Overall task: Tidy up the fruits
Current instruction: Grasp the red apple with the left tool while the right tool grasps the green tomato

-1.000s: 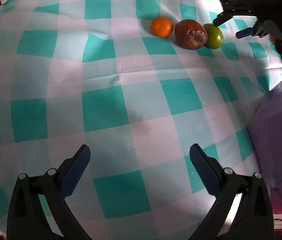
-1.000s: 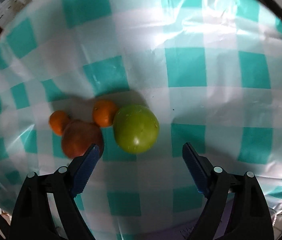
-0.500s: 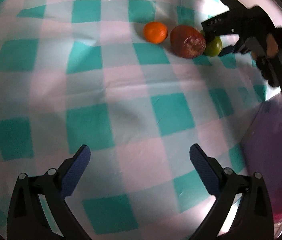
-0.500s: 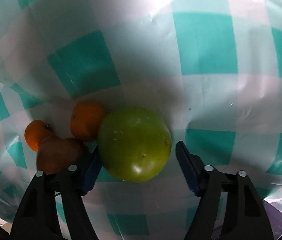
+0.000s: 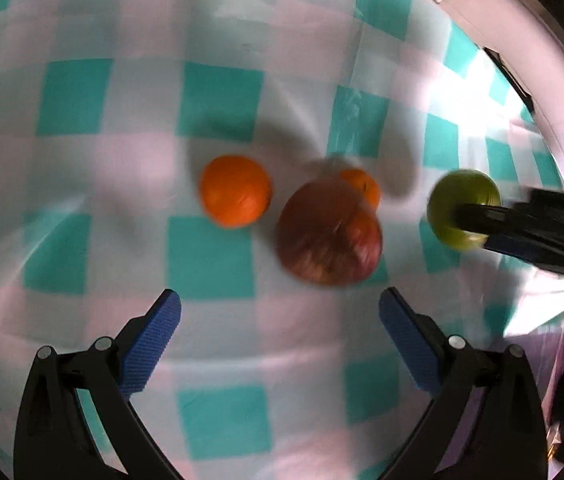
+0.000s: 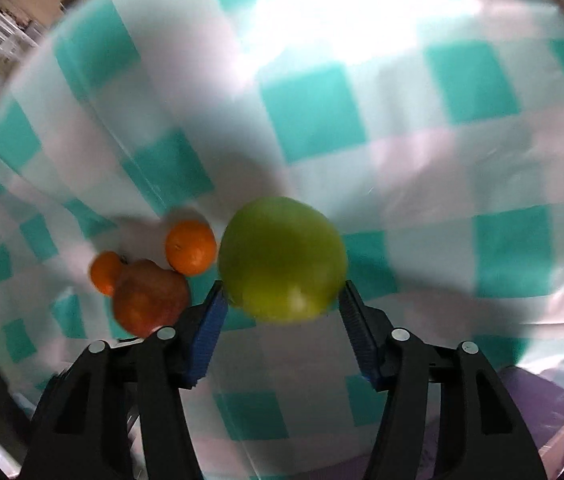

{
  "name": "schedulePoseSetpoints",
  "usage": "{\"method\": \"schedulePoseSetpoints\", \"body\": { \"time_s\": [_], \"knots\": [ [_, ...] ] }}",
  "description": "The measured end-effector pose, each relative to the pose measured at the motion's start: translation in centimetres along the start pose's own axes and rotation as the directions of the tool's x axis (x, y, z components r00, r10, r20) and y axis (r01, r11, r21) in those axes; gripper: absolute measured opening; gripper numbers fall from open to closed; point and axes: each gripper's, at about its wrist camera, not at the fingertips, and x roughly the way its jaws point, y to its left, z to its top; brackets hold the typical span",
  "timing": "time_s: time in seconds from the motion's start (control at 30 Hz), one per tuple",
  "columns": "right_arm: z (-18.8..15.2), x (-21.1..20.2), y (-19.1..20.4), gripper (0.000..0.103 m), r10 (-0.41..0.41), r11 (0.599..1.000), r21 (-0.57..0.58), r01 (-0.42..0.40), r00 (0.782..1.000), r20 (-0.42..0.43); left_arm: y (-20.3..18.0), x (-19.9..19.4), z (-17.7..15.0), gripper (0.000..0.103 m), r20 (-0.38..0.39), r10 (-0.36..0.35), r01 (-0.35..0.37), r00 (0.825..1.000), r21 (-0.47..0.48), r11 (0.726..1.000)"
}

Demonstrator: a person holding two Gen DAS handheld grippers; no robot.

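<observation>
Four fruits: one green apple (image 6: pixel 282 258) clamped in the right claw (image 6: pixel 282 312), one red apple (image 5: pixel 329 236) and two oranges (image 5: pixel 235 191) on the checked table (image 5: pixel 209 256); left claw (image 5: pixel 279 320) spread wide, holding nothing

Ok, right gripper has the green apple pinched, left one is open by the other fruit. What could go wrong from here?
The right gripper seems to hold the green apple only by its lower sides with the pad tips, so the round fruit could slip out. The open left gripper sits near the red apple; a nudge might roll it into the small orange behind it on the checked tablecloth.
</observation>
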Motion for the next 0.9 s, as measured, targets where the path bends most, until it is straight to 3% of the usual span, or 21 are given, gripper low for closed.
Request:
{"method": "schedulePoseSetpoints", "body": {
  "time_s": [0.03, 0.17, 0.27, 0.3, 0.33, 0.4, 0.43, 0.5, 0.57, 0.77, 0.9],
  "knots": [
    [-0.1, -1.1, -0.2, 0.019, -0.002, 1.000, -0.002, 0.002, 1.000, 0.020, -0.5, 0.5, 0.5, 0.100, 0.000, 0.006, -0.006, 1.000, -0.002, 1.000],
    [0.4, -4.0, -0.7, 0.019, -0.025, 1.000, -0.006, 0.025, 0.997, 0.074, -2.5, 2.4, 1.6, 0.100, -0.008, 0.033, -0.033, 0.999, 0.027, 0.999],
    [-0.8, -3.0, -0.4, 0.051, -0.068, 0.997, -0.022, 0.069, 0.997, 0.039, -3.5, 4.3, 1.8, 0.100, -0.026, 0.073, -0.072, 0.997, 0.046, 0.996],
    [-0.8, -2.2, -0.2, 0.071, -0.069, 0.997, -0.026, 0.070, 0.997, 0.015, -3.5, 4.6, 1.9, 0.100, -0.029, 0.088, -0.086, 0.996, 0.051, 0.995],
    [-1.2, -1.8, -0.5, 0.074, -0.072, 0.997, -0.028, 0.072, 0.997, 0.001, -3.5, 4.9, 1.9, 0.100, -0.025, 0.103, -0.101, 0.994, 0.056, 0.993],
    [-1.6, -1.1, -0.7, 0.075, -0.101, 0.994, -0.046, 0.100, 0.995, -0.019, -3.3, 5.0, 2.1, 0.098, 0.002, 0.117, -0.117, 0.993, 0.071, 0.991],
    [-1.8, -0.6, -1.0, 0.077, -0.107, 0.993, -0.053, 0.105, 0.994, -0.029, -3.2, 4.8, 2.2, 0.089, 0.019, 0.107, -0.109, 0.994, 0.078, 0.991],
    [-1.8, 0.7, -1.2, 0.081, -0.106, 0.993, -0.067, 0.101, 0.992, -0.069, -3.3, 4.4, 2.0, 0.067, 0.034, 0.004, -0.009, 0.999, 0.128, 0.992],
    [-2.0, 2.4, -0.8, 0.082, -0.113, 0.990, -0.098, 0.102, 0.988, -0.110, -3.5, 4.2, 1.8, 0.066, 0.021, 0.016, -0.019, 1.000, 0.165, 0.986],
    [-0.8, 6.8, -0.1, 0.082, -0.214, 0.966, -0.190, 0.176, 0.955, -0.205, 0.0, 1.9, -0.6, 0.066, 0.004, -0.021, 0.021, 1.000, 0.096, 0.995],
    [-0.3, 9.0, 0.5, 0.083, -0.254, 0.948, -0.261, 0.181, 0.925, -0.283, 3.2, -0.5, -3.3, 0.066, 0.003, -0.019, 0.019, 1.000, 0.082, 0.996]
  ]
}}
